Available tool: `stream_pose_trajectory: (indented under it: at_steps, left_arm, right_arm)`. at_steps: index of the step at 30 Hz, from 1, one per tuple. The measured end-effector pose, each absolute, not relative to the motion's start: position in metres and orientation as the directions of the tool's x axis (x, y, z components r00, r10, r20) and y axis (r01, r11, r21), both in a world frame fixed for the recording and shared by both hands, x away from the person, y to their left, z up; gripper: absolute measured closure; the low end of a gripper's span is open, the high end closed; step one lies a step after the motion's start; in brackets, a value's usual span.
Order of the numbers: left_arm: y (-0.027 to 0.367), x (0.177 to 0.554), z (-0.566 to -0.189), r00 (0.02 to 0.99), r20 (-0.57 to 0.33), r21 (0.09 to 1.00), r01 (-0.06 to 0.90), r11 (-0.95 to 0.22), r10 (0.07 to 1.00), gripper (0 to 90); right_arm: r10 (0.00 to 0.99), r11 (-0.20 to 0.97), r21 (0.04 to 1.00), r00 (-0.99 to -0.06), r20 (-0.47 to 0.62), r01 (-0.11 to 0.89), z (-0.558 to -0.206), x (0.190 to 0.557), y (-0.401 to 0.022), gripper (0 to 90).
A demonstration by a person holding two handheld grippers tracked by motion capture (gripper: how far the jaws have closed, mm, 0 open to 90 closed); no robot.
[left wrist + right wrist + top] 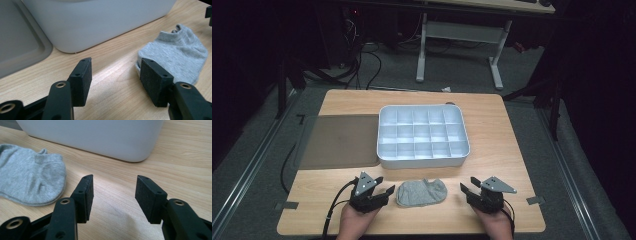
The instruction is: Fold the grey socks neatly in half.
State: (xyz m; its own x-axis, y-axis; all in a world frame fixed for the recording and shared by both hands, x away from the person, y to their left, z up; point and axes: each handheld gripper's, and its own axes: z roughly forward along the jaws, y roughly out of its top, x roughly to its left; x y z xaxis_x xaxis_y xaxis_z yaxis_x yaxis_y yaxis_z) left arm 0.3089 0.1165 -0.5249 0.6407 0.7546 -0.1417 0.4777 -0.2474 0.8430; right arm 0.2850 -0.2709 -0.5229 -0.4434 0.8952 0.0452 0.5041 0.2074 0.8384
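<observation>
— Surface and surroundings?

— Light wooden tabletop (507, 150), dark room around it, grey carpet beyond. White-legged desk frame (422, 50) at twelve o'clock, well apart, with black cables on the floor beside it.

— Start nearest the person.

— Two hands come in from six o'clock. Left black two-jaw gripper (379, 192) at about seven o'clock on the table, jaws spread wide, nothing between them. Right black two-jaw gripper (468, 190) at about five o'clock, jaws likewise wide apart and empty. Both rest low over the wood.

— Between them?

— Small grey ankle sock (422, 192), lying flat on the wood, cuff end toward the right gripper. In the left gripper view the sock (175, 57) sits just beside the right-hand jaw pad; contact cannot be told. In the right gripper view it (27, 175) lies at nine o'clock, apart from the jaws.

— Farther out?

— White plastic organiser tray with a grid of compartments (384, 150) at table centre, compartments bare. Flat grey rectangular lid (339, 140) just beside it at nine o'clock.
</observation>
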Motion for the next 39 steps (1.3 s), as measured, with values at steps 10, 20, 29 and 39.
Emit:
stream_pose_trajectory:
  at_steps: [10, 20, 29, 39]
  left_arm:
    - [0.097, 0.298, -0.516, 0.687, -0.118, 0.866, 0.424, -0.264, 0.717, 65.6]
    - [0.054, 0.296, -0.522, 0.735, -0.045, 0.848, 0.386, -0.363, 0.677, 77.4]
    - [0.051, 0.292, -0.532, 0.721, -0.019, 0.788, 0.437, -0.434, 0.692, 77.3]
    - [0.055, 0.285, -0.533, 0.720, 0.009, 0.780, 0.429, -0.456, 0.694, 77.9]
  right_arm:
    - [0.842, 0.208, 0.834, -0.528, 0.113, 0.511, -0.511, 0.287, -0.247, 60.7]
    - [0.820, 0.261, 0.783, -0.557, 0.129, 0.565, -0.511, 0.313, -0.211, 65.9]
    - [0.811, 0.310, 0.714, -0.567, 0.146, 0.628, -0.528, 0.308, -0.205, 57.7]
    - [0.804, 0.324, 0.731, -0.582, 0.121, 0.600, -0.531, 0.297, -0.200, 72.2]
